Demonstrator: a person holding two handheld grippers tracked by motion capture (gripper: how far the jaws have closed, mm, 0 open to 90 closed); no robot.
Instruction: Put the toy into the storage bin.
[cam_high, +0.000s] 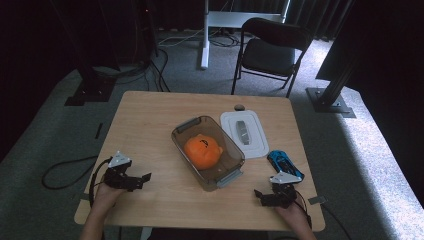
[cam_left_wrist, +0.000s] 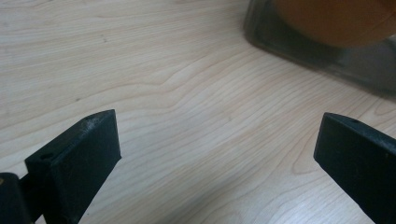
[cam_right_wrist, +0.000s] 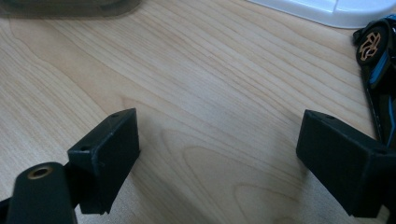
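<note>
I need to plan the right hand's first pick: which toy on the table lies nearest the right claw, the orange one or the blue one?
The blue toy car. It lies on the bare table just beyond the right claw, beside the white lid; the orange toy sits inside the clear container, farther off.

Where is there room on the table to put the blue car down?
The big bare patch is the table's left half, between the left gripper and the bin with the orange toy. Another lies along the near edge between the grippers. The right side is crowded: lid, blue car, right gripper.
</note>
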